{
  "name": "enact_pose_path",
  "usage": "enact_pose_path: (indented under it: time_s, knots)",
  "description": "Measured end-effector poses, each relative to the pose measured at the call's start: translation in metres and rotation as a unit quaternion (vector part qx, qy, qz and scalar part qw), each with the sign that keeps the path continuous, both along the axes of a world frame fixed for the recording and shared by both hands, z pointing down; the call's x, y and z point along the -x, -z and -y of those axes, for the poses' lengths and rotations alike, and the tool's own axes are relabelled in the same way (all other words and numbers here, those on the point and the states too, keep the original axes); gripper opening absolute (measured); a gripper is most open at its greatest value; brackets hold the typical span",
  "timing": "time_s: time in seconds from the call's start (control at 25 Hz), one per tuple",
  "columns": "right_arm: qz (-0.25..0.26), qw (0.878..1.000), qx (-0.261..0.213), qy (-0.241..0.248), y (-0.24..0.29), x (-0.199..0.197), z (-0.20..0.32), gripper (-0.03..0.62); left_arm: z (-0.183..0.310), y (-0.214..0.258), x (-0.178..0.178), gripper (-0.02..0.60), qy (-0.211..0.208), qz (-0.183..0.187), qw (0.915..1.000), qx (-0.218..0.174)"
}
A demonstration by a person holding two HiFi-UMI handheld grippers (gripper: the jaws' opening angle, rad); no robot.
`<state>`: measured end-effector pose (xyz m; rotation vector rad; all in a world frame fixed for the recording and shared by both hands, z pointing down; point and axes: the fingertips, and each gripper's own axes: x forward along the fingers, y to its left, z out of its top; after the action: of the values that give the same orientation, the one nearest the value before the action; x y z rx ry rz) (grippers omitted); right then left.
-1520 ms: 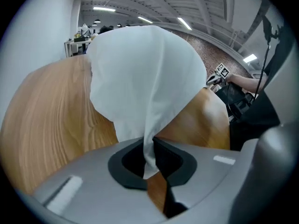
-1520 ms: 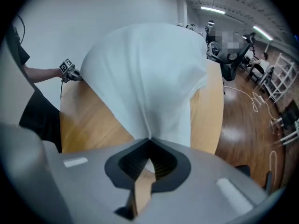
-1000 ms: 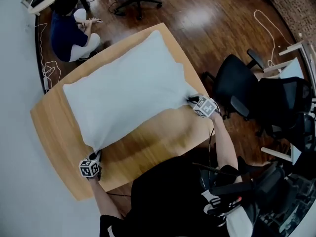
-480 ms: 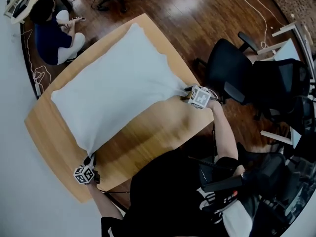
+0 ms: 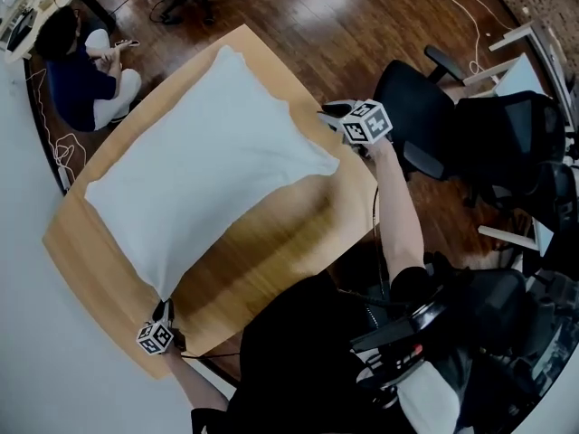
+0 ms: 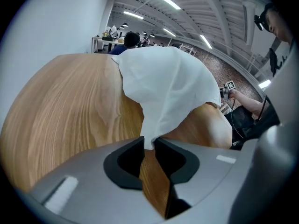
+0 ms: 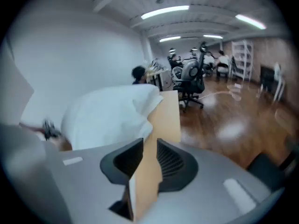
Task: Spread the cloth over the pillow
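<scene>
Floorboards point(image 5: 344, 25), dark and glossy, run all round the bench point(image 5: 271, 242), which is a light wooden top with rounded corners. From my seat at the remote end the head view has it lying diagonally.

The white cloth point(image 5: 208, 170) covers most of the bench's far half and reaches down to its near left corner. The pillow is under it; all I get is the bulge, no bare pillow anywhere. The near half of the bench is bare wood.

A black office chair point(image 5: 425, 138) stands just off the bench's right side. Someone in dark blue point(image 5: 77, 80) sits on the floor past the bench's far left end.

The right claw point(image 7: 150, 146) is up in the air over the bench's right edge, clear of the cloth. Its jaws have just been closing but are a little apart with nothing between them.

The left claw point(image 6: 149, 143) is at the bench's near left corner. Its jaws have just been easing open and stand narrowly apart, with the cloth's pointed corner in the gap.
</scene>
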<state>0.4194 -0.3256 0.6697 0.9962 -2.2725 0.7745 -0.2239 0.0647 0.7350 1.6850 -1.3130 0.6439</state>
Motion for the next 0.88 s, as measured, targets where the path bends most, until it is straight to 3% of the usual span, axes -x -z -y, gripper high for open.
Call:
enact_pose_path:
  time_s: [0.04,0.08,0.12,0.16,0.2,0.28,0.32,0.36,0.52,0.56,0.68,0.76,0.84,0.88]
  knots:
    - [0.104,0.994,0.024,-0.031,0.0,0.016,0.019,0.094,0.001,-0.002,-0.002,0.074,-0.003,0.001,1.0,0.003]
    - [0.219,0.972,0.056,-0.059,0.002,0.033,0.035,0.099,0.003,-0.004,-0.004,0.074,-0.004,0.003,1.0,0.005]
    - [0.308,0.944,0.089,-0.083,0.003,0.048,0.047,0.143,0.004,-0.006,-0.006,0.074,-0.006,0.004,0.9999,0.007]
    - [0.35,0.924,0.119,-0.1,-0.002,0.058,0.054,0.201,0.005,-0.007,-0.007,0.074,-0.006,0.006,0.9999,0.009]
    - [0.349,0.921,0.138,-0.101,-0.01,0.066,0.058,0.226,0.007,-0.008,-0.009,0.074,-0.007,0.007,0.9999,0.01]
    - [0.307,0.938,0.146,-0.064,-0.022,0.078,0.059,0.211,0.009,-0.01,-0.009,0.074,-0.003,0.009,0.9999,0.011]
    - [0.291,0.945,0.141,-0.049,-0.021,0.08,0.059,0.065,0.011,-0.01,-0.008,0.074,0.001,0.011,0.9999,0.011]
    - [0.275,0.952,0.125,-0.045,-0.016,0.078,0.063,0.008,0.012,-0.01,-0.005,0.072,0.006,0.015,0.9998,0.01]
    - [0.151,0.988,-0.023,-0.019,0.038,0.058,0.083,0.006,0.02,-0.012,0.001,0.067,0.008,0.032,0.9994,0.012]
    - [0.123,0.992,-0.041,-0.003,0.041,0.059,0.083,0.006,0.021,-0.013,0.0,0.064,0.004,0.034,0.9993,0.015]
    - [0.039,0.998,-0.024,0.035,-0.008,0.066,0.074,0.011,0.02,-0.012,-0.001,0.063,-0.001,0.036,0.9992,0.019]
    - [0.0,0.999,-0.034,-0.001,-0.036,0.051,0.077,0.025,0.02,-0.012,-0.003,0.061,-0.002,0.038,0.9991,0.019]
    - [0.01,0.996,-0.06,-0.061,-0.025,0.024,0.079,0.103,0.024,-0.01,-0.002,0.063,0.001,0.039,0.9992,0.012]
    - [0.023,0.994,-0.074,-0.073,-0.008,0.014,0.074,0.103,0.024,-0.009,-0.001,0.063,0.004,0.038,0.9992,0.007]
